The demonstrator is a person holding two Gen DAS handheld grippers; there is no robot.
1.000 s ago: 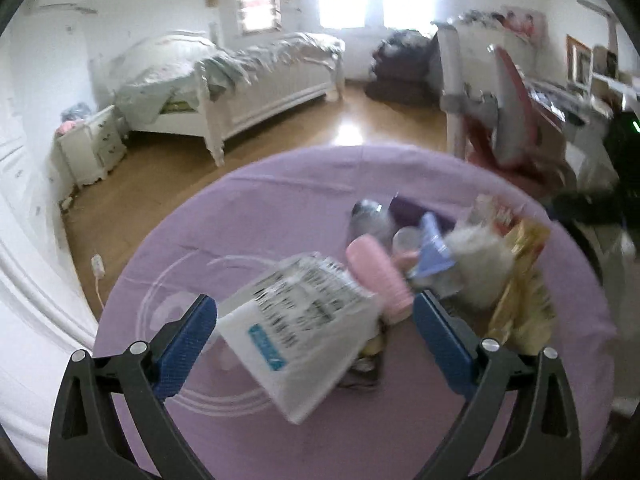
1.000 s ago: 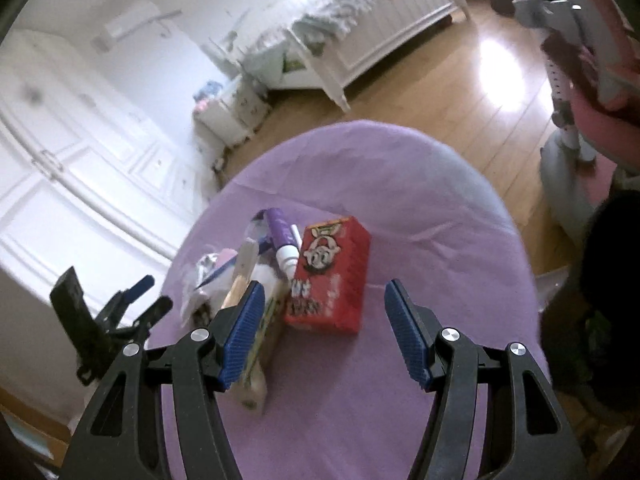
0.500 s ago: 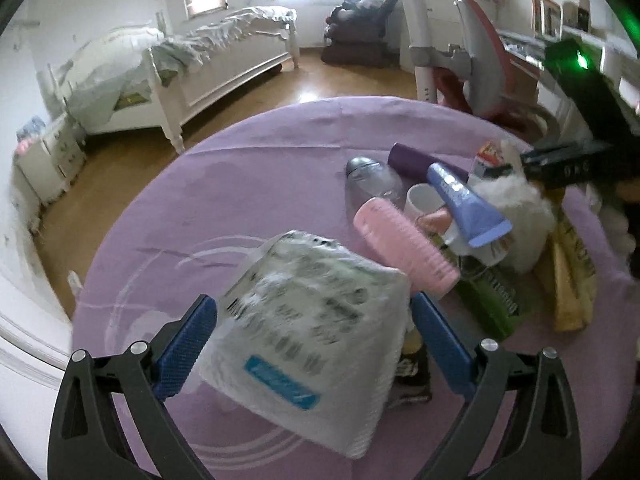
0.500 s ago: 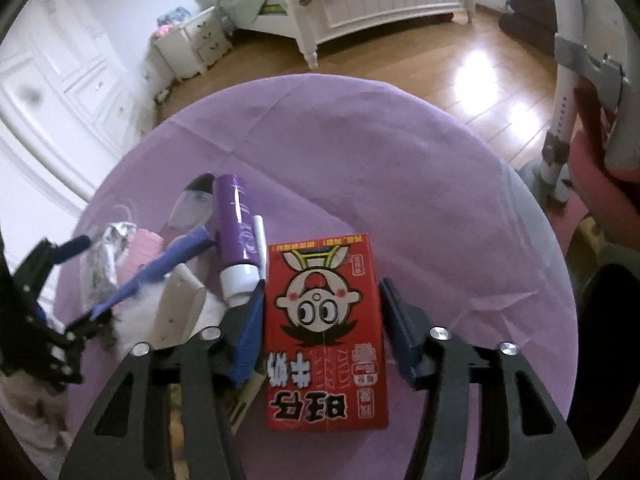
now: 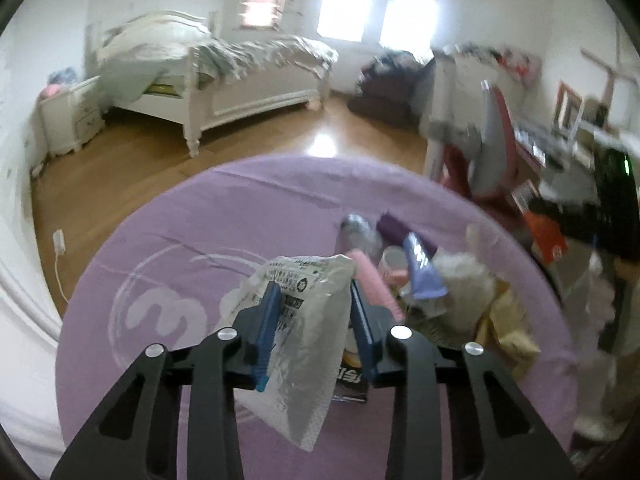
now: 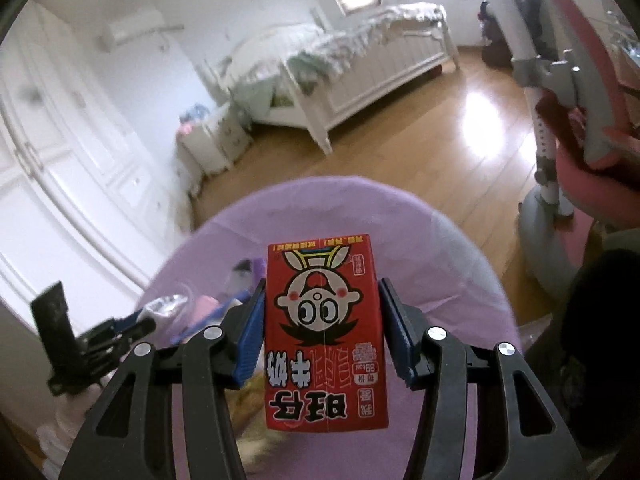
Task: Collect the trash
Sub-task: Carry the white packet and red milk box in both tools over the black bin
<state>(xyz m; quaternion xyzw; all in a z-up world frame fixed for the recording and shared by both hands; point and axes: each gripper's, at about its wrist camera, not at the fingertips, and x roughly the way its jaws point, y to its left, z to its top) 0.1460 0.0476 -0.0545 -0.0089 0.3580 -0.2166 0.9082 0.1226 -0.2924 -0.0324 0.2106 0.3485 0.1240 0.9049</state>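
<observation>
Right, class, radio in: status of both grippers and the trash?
Left gripper closing on plastic bag. Right gripper clamped on red carton, clear of table. Trash pile remains; nothing blocking.

bright window glare, floor sheen, fisheye edges, blur.

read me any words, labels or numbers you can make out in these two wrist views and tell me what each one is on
"旺仔牛奶", upside down in large black characters: red milk carton held in the right gripper.
Small yellow and pink print on that carton: too small to read.
Black print on the clear plastic wrapper between the closing jaws of the left gripper: too blurred to read.
</observation>
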